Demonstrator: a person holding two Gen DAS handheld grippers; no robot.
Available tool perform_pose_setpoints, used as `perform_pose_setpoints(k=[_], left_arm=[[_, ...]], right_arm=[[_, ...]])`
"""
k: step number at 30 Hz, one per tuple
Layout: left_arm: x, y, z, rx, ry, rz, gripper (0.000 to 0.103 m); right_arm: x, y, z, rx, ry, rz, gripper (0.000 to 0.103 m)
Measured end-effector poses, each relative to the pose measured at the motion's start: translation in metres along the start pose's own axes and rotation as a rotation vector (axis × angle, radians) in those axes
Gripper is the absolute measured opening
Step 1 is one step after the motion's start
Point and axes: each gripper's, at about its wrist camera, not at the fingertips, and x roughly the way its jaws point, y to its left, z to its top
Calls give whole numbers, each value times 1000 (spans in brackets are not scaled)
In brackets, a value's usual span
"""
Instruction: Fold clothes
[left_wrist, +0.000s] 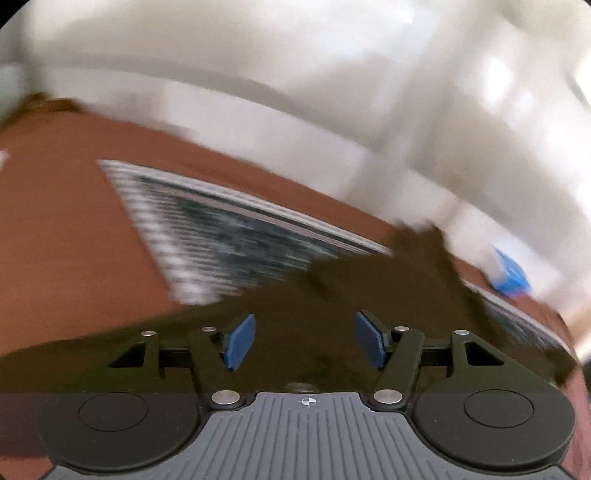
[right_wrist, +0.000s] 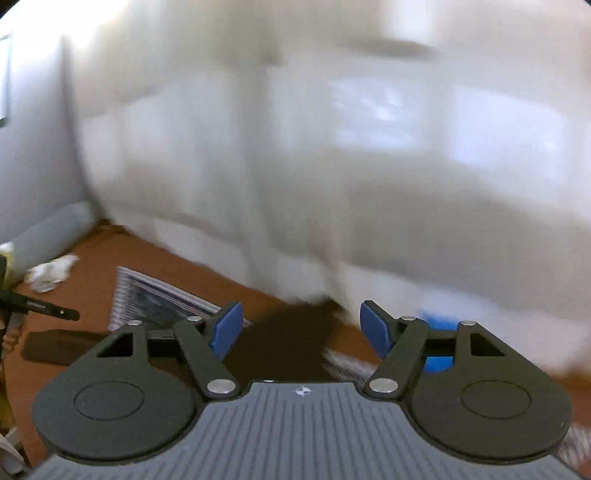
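Tools (left_wrist: 304, 341) (right_wrist: 301, 330) agape above seemingly brown garment (left_wrist: 295, 314)

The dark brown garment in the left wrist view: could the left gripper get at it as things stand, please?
Probably yes: the left gripper is open, and the dark brown garment lies right ahead of it, nothing between, though the frame is blurred.
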Motion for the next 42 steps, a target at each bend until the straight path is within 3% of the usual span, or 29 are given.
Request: perform_pose_setpoints(k=[5, 12, 16, 20, 28, 29, 30, 31, 32, 38, 40, 42], left_arm=[[59, -97, -9, 111, 94, -133, 74], [137, -223, -11, 245, 180, -257, 74], [182, -268, -12, 307, 227, -258, 73], [220, -304, -16, 374, 287, -245, 70], [274, -341, -25, 475, 362, -172, 70], [279, -344, -25, 484, 366, -161, 66], [284, -348, -26, 493, 373, -148, 56], [289, -351, -26, 507, 386, -132, 13], [295, -353, -26, 525, 399, -114, 0], [286, -356, -10, 522, 347, -185, 0], [287, -356, -6, 526, 340, -189, 0], [291, -355, -3, 521, 360, -193, 0]], right_arm=[[-36, -56, -64, 124, 86, -158, 74], [-46, -128, -133, 225, 191, -274, 74], [-31, -167, -160, 252, 236, -314, 74], [-10, -199, -187, 231, 334, -353, 72], [29, -228, -219, 202, 420, -369, 64], [32, -229, -220, 190, 424, -372, 59], [32, -232, -218, 190, 418, -379, 39], [32, -235, -216, 190, 412, -386, 24], [29, -237, -213, 188, 405, -394, 7], [-57, -236, -190, 111, 332, -470, 6], [-88, -220, -196, 66, 365, -473, 6], [-104, -201, -217, 28, 468, -441, 6]])
